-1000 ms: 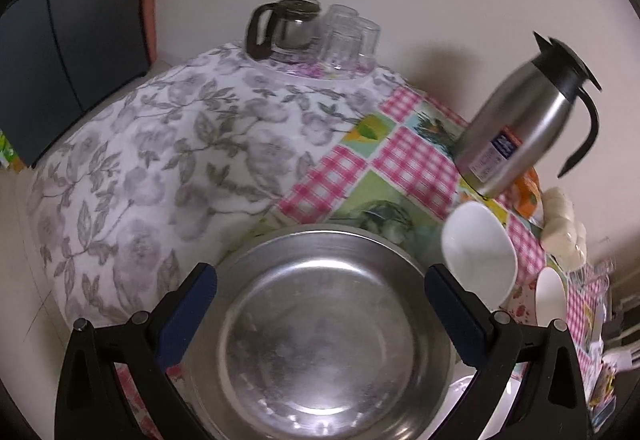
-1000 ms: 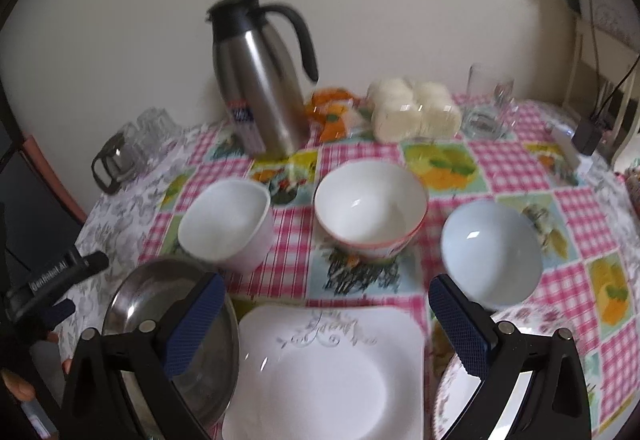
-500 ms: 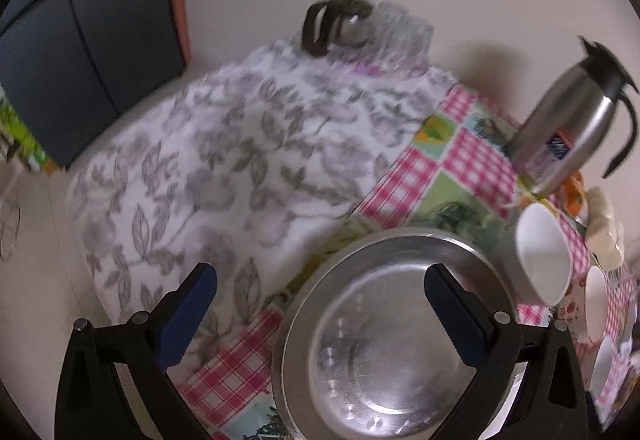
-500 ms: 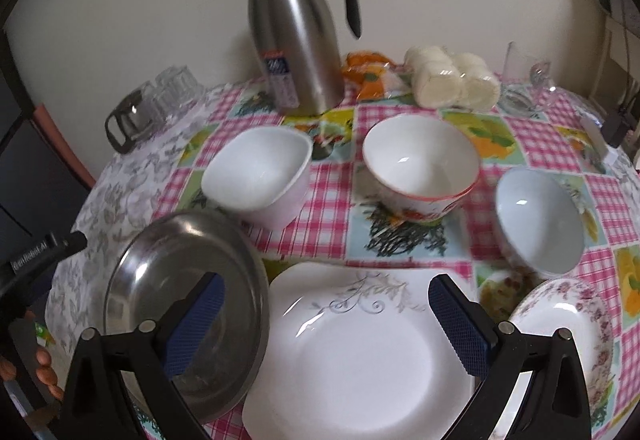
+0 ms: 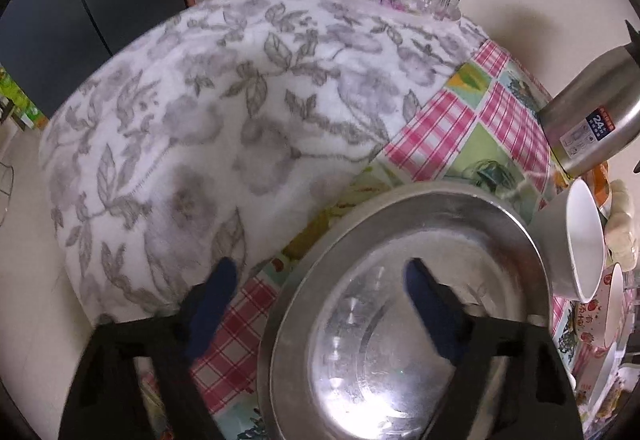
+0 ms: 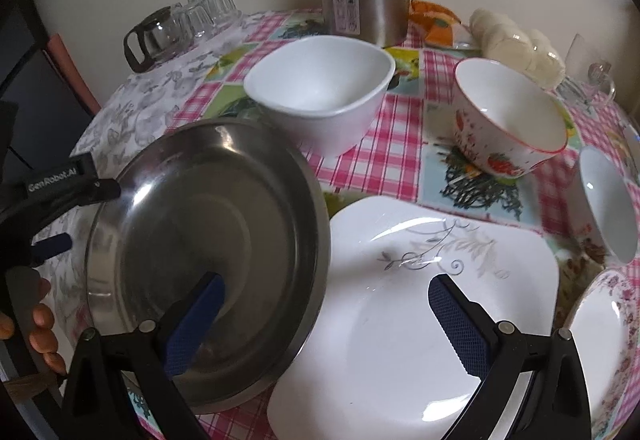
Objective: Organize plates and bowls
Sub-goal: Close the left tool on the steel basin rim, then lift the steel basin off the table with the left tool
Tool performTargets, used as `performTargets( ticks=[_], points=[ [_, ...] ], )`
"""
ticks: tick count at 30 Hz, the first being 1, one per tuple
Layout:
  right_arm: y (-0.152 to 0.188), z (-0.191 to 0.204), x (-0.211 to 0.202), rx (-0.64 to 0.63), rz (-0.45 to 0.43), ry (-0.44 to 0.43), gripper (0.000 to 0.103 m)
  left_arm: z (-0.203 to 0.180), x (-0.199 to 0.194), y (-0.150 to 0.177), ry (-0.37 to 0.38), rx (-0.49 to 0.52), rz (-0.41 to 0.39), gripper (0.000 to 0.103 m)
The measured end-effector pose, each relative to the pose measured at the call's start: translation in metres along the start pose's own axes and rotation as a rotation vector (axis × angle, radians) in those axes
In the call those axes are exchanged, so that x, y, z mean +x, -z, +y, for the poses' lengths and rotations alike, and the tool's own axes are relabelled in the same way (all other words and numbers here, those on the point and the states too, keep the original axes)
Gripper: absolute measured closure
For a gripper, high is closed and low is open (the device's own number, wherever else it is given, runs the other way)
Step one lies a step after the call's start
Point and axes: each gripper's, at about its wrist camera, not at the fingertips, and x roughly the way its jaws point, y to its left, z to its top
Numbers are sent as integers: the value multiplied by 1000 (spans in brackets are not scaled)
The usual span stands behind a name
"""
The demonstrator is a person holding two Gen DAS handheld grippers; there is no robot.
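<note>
Two grippers hover over a table (image 6: pixel 400 156): beside the steel plate (image 6: pixel 208 252) lies the square white plate (image 6: pixel 404 304); the left gripper (image 5: pixel 316 280), just narrowing, straddles the steel rim untouched; the right gripper (image 6: pixel 326 298) gapes, spanning both plates.

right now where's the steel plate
In the right wrist view the steel plate sits at the table's near left, its right edge overlapping the square white plate, just in front of the white bowl.
</note>
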Motion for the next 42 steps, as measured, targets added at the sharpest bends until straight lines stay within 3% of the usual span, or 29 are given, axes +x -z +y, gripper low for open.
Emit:
performTargets(
  ticks=[4,8,12,14,19,36,42],
  points=[
    [1,-4,2,22,10,3,3,-1,6,2,11,1,17,38],
    [1,-6,2,48,14,-14,15,-2,7,4,6,2,13,50],
    [1,-8,1,69,22,-66,29,8,7,0,6,-37,-5,69],
    [0,-7,0,68,23,-87,45,13,6,-1,27,-63,-12,69],
    [1,-2,-1,52,23,-120,60,24,-4,-3,19,-114,-56,73],
    [5,12,10,15,56,-198,76,33,1,-5,5,-165,-41,72],
    [6,20,20,-13,61,-170,80,31,5,-6,-7,-156,-35,69]
  ],
)
